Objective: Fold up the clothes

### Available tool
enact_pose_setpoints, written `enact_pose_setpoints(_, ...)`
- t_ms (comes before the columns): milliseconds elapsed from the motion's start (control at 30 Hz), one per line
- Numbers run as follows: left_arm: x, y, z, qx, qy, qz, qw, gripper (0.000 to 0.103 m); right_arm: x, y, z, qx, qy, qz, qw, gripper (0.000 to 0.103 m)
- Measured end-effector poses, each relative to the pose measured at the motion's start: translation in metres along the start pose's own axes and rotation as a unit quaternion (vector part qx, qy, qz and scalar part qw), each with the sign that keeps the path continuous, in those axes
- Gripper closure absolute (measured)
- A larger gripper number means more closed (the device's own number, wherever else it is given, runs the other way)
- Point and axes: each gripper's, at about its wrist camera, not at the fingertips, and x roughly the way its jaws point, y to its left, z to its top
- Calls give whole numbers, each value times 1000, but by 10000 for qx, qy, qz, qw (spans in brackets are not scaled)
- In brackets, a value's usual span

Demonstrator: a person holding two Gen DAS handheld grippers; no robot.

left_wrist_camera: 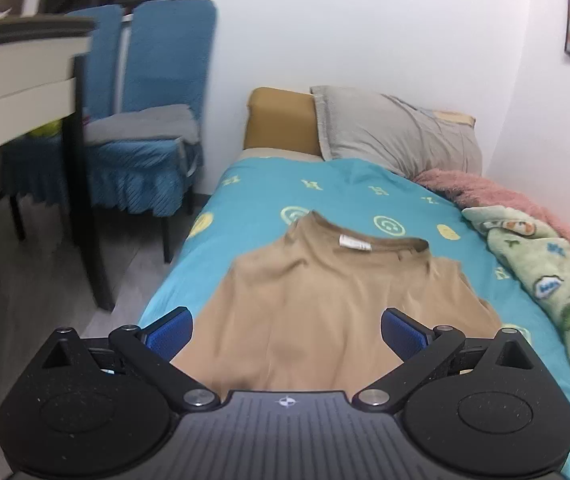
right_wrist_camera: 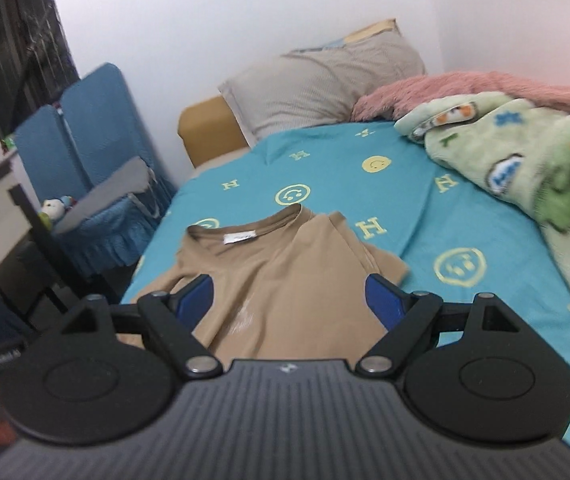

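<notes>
**Shirt partly folded, both grippers empty**

Tan T-shirt (left_wrist_camera: 325,304) lies flat on the bed's teal sheet (left_wrist_camera: 365,196), collar toward the pillow (left_wrist_camera: 397,128). I judge the sides already folded in (one sleeve shows tucked over in the right view); the bottom-to-collar fold remains. My left hand-held gripper (left_wrist_camera: 287,332) and right hand-held gripper (right_wrist_camera: 289,300) both stand wide apart, holding nothing. Neck label (left_wrist_camera: 355,243) unreadable; the sheet repeats "H".

shirt (left_wrist_camera: 325,304) on bed (left_wrist_camera: 365,196), pillow (left_wrist_camera: 397,132) behind
</notes>
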Motion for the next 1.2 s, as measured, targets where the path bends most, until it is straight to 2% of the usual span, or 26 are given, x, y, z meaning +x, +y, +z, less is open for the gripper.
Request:
enact_pose_setpoints(167, -60, 22, -36, -358, 18, 147, 9992, 2, -63, 4, -19, -100, -85, 11, 9999, 19)
enact_pose_setpoints(267, -75, 35, -43, -727, 106, 125, 9972, 3, -82, 3, -30, -174, -169, 46, 9997, 19)
enact_pose_setpoints(333, -72, 44, -42, -1029, 197, 87, 9945, 3, -88, 0, -35, -106, -198, 123, 9997, 19)
enact_pose_setpoints(433, -53, 64, -41, -1626, 407, 115, 9858, 7, -90, -9, -41, 115, -183, 276, 9994, 19)
enact_pose_setpoints(633, 11, 116, -46, -2843, 636, 193, 9564, 18, -73, -20, -46, 381, -71, 388, 9985, 19)
enact_pose_setpoints(700, 34, 128, -48, -3093, 640, 219, 9486, 23, -62, -22, -46, 470, -17, 395, 9981, 19)
enact_pose_setpoints(767, 57, 134, -50, -3241, 635, 202, 9437, 35, -50, -26, -46, 607, 36, 364, 9975, 19)
enact_pose_setpoints(900, 96, 137, -55, -3504, 726, 319, 9332, 40, -23, -38, -49, 990, 204, 239, 9946, 19)
enact_pose_setpoints(933, 100, 136, -54, -3485, 663, 382, 9342, 41, -16, -40, -49, 1072, 263, 249, 9936, 19)
enact_pose_setpoints(1000, 109, 132, -49, -3366, 525, 473, 9390, 55, -7, -42, -50, 1181, 350, 274, 9920, 19)
enact_pose_setpoints(1033, 111, 131, -46, -3317, 493, 476, 9409, 79, -3, -42, -50, 1200, 376, 274, 9917, 19)
enact_pose_setpoints(1067, 113, 130, -44, -3269, 462, 478, 9427, 94, -2, -41, -51, 1190, 389, 260, 9918, 19)
enact_pose_setpoints(1133, 115, 128, -36, -3147, 375, 448, 9474, 96, -1, -39, -55, 1163, 428, 224, 9920, 19)
enact_pose_setpoints(1200, 119, 123, -15, -2772, 297, 527, 9589, 98, -1, -39, -59, 1205, 529, 226, 9910, 19)
